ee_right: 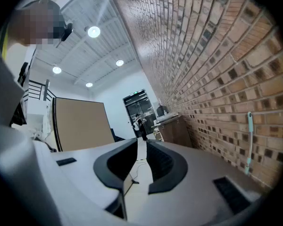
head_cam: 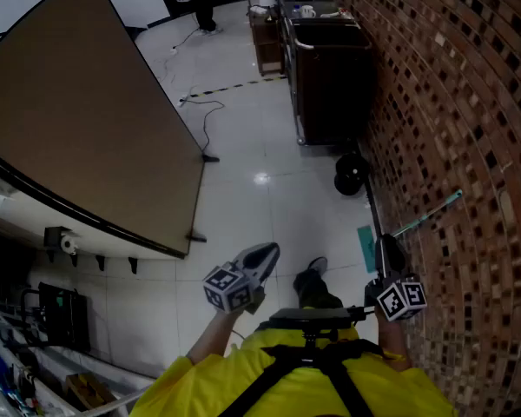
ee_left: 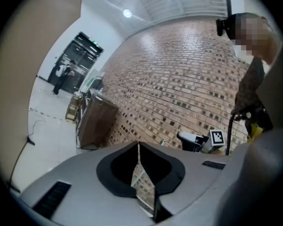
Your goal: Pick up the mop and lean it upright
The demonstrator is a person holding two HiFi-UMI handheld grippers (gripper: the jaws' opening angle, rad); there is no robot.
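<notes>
Yellow shirt and black harness straps fill the bottom of the head view, with one dark shoe on the white tiled floor just ahead. Left claw is held out over the floor in front of the person, its marker cube facing up. Its own view shows the two jaws pressed together with nothing between them, pointed at the brick wall. Right claw is held close to that wall (at the person's right side), jaws a narrow slit apart and empty, with only floor seen through the gap.

The mop is in neither claw. Its teal handle slants up against the brick wall, and a flat teal pad lies on the floor at the wall's foot, just beyond the right claw. Whether the handle joins that pad cannot be made out. In the right gripper view the handle stands near upright on the bricks, at the right edge.

Further along the wall stands a dark cart, and a black round thing sits on the floor between the cart and the mop. A big brown board stands at the floor's left side, with a black cable trailing past its far end. Another person stands at the far end of the floor.
</notes>
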